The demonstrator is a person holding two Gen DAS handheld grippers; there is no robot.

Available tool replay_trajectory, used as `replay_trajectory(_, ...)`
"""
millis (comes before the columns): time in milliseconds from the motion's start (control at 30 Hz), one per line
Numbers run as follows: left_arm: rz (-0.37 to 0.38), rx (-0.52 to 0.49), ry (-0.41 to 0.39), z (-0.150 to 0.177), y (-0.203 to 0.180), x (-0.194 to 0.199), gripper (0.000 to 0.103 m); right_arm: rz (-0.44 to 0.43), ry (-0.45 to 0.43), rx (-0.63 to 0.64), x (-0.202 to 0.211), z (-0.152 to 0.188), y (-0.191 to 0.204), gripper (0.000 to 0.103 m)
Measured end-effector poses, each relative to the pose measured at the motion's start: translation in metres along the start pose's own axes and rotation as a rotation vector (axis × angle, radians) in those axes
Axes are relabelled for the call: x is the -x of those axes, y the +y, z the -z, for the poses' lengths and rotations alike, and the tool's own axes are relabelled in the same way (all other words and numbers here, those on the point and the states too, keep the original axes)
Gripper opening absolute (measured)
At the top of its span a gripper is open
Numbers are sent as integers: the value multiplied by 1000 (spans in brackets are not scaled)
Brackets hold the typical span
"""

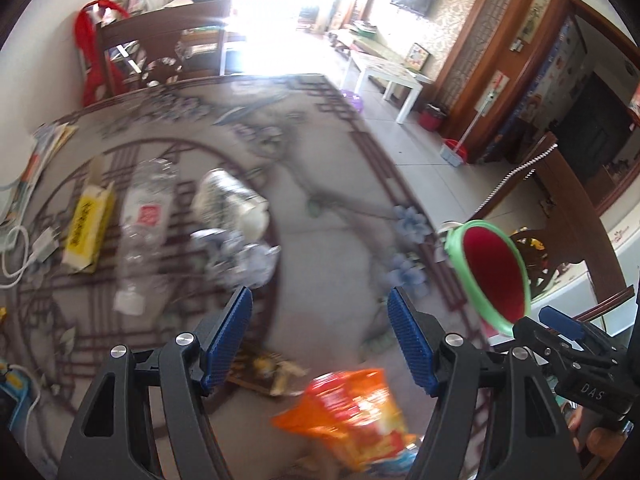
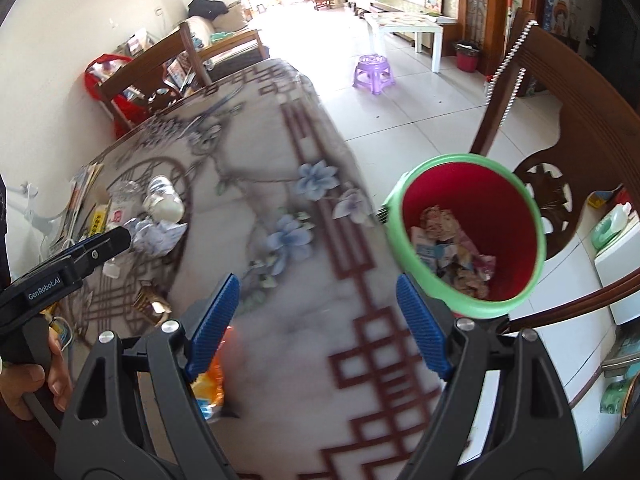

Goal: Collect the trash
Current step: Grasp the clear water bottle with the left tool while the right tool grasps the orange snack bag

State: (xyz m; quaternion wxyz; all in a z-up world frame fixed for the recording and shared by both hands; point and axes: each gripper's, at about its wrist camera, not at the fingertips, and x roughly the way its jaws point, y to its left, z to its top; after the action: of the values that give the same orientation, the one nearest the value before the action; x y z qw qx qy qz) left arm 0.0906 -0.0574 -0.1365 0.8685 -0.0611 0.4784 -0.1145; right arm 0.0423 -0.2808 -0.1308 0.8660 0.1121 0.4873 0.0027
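Both tongs were seen empty with jaws apart. From the left wrist, the left gripper [image 1: 320,340] was held wide above an orange snack bag [image 1: 352,420] on the patterned table [image 1: 320,184]. From the right wrist, the right gripper [image 2: 318,320] was spread wide beside the red bin [image 2: 468,236], in which trash was already collected.
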Motion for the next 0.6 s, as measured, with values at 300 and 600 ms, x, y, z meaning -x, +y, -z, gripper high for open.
replay_trajectory(300,-72,67,21,22,77,9,67,-112,200,71,-44,49,80,80)
replay_trajectory(600,-127,109,20,14,119,-8,67,-136,321,91,-70,83,107,80)
